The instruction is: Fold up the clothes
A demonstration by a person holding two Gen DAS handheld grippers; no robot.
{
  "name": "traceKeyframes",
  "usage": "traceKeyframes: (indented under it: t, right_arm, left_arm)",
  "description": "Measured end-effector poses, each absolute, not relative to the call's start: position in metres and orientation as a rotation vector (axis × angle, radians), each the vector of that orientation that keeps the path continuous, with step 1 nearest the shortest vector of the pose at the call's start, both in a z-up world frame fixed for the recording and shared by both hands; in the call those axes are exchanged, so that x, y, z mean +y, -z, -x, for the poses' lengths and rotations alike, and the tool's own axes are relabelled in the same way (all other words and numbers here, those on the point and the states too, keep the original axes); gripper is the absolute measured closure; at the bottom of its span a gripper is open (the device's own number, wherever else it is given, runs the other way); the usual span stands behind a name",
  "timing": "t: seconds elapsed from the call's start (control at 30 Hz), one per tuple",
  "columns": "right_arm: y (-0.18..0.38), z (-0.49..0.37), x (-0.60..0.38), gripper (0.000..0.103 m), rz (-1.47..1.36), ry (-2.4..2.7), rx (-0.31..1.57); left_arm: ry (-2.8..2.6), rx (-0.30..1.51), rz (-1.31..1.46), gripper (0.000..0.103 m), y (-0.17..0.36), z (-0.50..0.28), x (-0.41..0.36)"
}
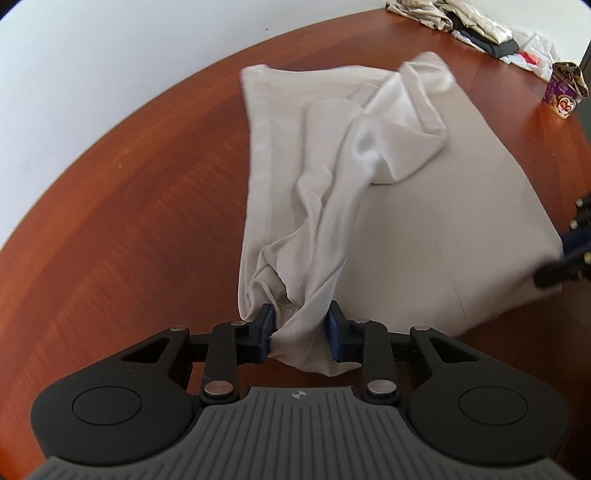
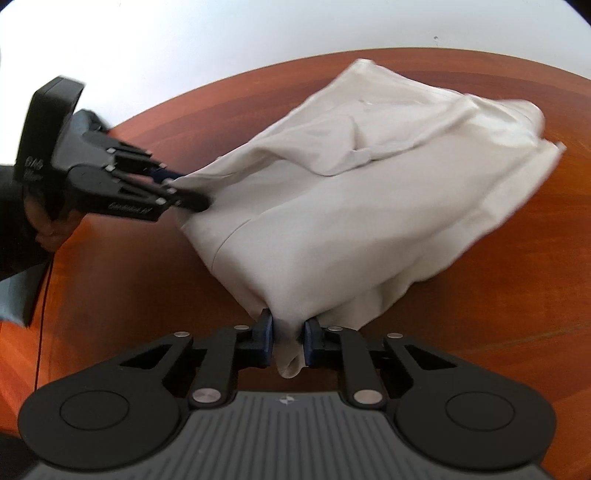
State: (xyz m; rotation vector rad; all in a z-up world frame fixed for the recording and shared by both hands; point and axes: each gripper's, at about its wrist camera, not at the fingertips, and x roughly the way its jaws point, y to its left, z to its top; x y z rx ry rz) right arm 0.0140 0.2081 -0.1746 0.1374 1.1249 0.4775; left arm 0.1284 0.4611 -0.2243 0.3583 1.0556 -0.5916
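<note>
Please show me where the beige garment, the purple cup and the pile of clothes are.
beige garment (image 1: 424, 206), left wrist view, flat right panel.
purple cup (image 1: 563, 94), left wrist view, printed side wall.
pile of clothes (image 1: 476, 26), left wrist view, middle of the heap.

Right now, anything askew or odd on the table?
Yes. A sleeve of the beige shirt lies bunched and twisted across its flat body, not smoothed. Left gripper and right gripper each pinch gathered fabric at near corners. Nothing spilled or damaged.

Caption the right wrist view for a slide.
Right gripper and left gripper each pinch a near corner of the beige garment on the wooden table.
</note>
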Motion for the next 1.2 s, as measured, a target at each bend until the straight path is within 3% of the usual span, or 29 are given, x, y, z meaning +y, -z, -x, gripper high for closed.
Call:
traceKeyframes:
  t: [0.43, 0.8, 0.9, 0.97, 1.2]
  right_arm:
    - [0.166, -0.002, 0.090, 0.089, -0.007, -0.702, 1.166]
    - [0.169, -0.015, 0.031, 0.082, 0.131, -0.771, 1.156]
    - [0.163, -0.016, 0.022, 0.074, 0.169, -0.761, 1.147]
    - [0.158, -0.015, 0.018, 0.058, 0.184, -0.755, 1.131]
    - [0.145, -0.010, 0.028, 0.055, 0.162, -0.772, 1.097]
  left_arm:
    - [0.323, 1.106, -0.163, 0.075, 0.214, -0.014, 0.375]
    - [0.186, 1.120, -0.014, 0.077, 0.211, 0.033, 0.295]
    - [0.120, 1.100, 0.023, 0.076, 0.205, 0.038, 0.289]
    - [0.081, 1.083, 0.048, 0.075, 0.199, 0.040, 0.289]
    - [0.036, 1.020, 0.052, 0.062, 0.168, 0.051, 0.295]
